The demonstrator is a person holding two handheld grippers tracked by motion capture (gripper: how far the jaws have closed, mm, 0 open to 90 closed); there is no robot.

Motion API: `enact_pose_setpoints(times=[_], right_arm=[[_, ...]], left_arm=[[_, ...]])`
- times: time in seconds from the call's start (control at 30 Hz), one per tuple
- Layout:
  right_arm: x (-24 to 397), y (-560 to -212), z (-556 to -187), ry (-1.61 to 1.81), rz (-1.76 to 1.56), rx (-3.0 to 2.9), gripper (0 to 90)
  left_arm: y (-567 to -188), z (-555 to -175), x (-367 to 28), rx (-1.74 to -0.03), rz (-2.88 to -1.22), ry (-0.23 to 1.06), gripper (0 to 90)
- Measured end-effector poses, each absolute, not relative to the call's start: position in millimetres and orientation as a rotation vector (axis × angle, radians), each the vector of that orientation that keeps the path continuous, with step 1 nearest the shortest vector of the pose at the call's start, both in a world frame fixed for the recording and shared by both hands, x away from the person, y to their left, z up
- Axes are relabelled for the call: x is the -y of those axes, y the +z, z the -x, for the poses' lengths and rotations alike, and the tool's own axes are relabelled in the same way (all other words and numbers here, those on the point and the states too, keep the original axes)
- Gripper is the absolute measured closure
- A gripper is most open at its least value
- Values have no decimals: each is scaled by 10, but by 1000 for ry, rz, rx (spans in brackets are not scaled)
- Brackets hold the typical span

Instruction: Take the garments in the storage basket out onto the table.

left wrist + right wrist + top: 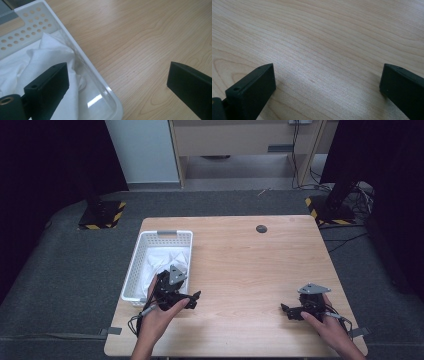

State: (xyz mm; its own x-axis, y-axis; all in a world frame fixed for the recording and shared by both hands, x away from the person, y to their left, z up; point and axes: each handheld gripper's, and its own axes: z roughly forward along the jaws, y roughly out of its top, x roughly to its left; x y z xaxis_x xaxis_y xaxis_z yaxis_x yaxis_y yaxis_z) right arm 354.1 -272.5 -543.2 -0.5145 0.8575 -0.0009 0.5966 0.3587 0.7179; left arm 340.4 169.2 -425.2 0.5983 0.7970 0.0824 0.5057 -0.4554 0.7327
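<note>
The left tongs (pixel 192 299) hover at the near right corner of the white basket (pixel 131 275), jaws wide apart and holding nothing — in the left gripper view one jaw hangs over the white cloth (pixel 42 65) inside, the other over bare desk (pixel 140 42), with the basket's rim running between them. The cloth lies crumpled in the basket; its near end is hidden behind the hand and gripper in the high view, and cut off by the frame edge in the left gripper view. The right tongs (pixel 286 310) sit low over the desk well to the right, jaws also spread, nothing between them but wood grain.
</note>
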Motion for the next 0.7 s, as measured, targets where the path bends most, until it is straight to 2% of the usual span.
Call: enact_pose_setpoints(times=[0.7], right_arm=[[2713, -5431, -3538, 949, -1275, -2249, 3]], left_arm=[[-4157, -3591, -1879, -1082, -2122, 577, 47]])
